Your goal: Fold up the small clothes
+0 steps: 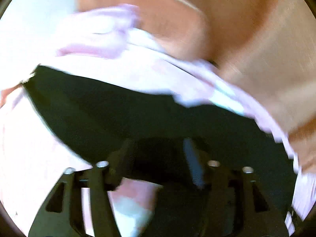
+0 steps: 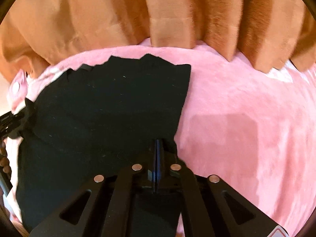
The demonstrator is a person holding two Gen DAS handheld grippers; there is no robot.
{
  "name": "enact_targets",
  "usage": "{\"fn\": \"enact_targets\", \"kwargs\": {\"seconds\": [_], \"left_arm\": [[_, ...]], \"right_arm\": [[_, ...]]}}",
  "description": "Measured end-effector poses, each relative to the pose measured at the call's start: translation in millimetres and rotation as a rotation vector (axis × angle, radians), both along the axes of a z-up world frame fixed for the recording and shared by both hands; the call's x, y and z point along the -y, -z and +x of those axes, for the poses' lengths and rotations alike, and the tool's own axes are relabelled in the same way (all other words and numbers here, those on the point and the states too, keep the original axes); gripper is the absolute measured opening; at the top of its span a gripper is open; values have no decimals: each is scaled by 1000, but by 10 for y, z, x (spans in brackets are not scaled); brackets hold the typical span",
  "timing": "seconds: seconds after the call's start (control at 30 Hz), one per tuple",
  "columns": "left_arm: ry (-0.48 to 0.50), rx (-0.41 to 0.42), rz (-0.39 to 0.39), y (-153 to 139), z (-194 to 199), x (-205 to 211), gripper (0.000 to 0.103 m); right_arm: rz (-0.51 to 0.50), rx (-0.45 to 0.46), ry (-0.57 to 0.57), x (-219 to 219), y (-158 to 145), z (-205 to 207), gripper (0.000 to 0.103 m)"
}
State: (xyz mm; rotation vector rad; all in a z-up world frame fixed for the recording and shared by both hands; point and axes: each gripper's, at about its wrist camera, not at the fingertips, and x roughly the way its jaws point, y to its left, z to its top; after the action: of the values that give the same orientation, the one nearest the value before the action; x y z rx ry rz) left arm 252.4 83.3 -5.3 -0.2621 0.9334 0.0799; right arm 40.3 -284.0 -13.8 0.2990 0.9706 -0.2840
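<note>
A small black garment (image 2: 110,106) lies spread on a pink plush blanket (image 2: 246,118). My right gripper (image 2: 158,144) is shut on the garment's right edge near the front. In the left wrist view, which is blurred by motion, the same black garment (image 1: 122,114) fills the middle. My left gripper (image 1: 158,148) stands over it with the jaws apart, and the dark cloth lies between and under the fingers (image 1: 192,162). The left gripper also shows at the far left edge of the right wrist view (image 2: 11,122), at the garment's left corner.
An orange-brown curtain (image 2: 177,13) hangs in folds behind the pink blanket and also shows in the left wrist view (image 1: 246,39). A pink blanket edge with white patches (image 1: 98,39) lies beyond the garment. A beaded wrist (image 2: 5,158) shows at the left.
</note>
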Motion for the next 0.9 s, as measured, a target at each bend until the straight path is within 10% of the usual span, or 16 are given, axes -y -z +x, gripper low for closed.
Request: {"fn": "enact_targets", "kwargs": {"seconds": [0.23, 0.37, 0.47, 0.5, 0.67, 0.8, 0.9], "left_arm": [[-432, -65, -246, 331, -62, -1803, 67], [-435, -34, -203, 353, 56, -2117, 58], [-447, -36, -147, 376, 141, -2043, 20], [-424, -32, -149, 363, 180, -1988, 3], [-233, 149, -77, -320, 225, -1206, 2], [115, 296, -100, -891, -132, 103, 3], [428, 247, -83, -781, -375, 1221, 7]], "right_arm": [[-54, 80, -86, -551, -328, -53, 19], [-44, 79, -141, -824, -318, -68, 28], [-11, 78, -150, -933, -291, -95, 32], [-12, 78, -149, -957, -277, -118, 34], [-54, 82, -141, -987, -298, -89, 34], [-37, 106, -122, -880, -372, -87, 38], [-41, 95, -107, -796, -367, -87, 41]]}}
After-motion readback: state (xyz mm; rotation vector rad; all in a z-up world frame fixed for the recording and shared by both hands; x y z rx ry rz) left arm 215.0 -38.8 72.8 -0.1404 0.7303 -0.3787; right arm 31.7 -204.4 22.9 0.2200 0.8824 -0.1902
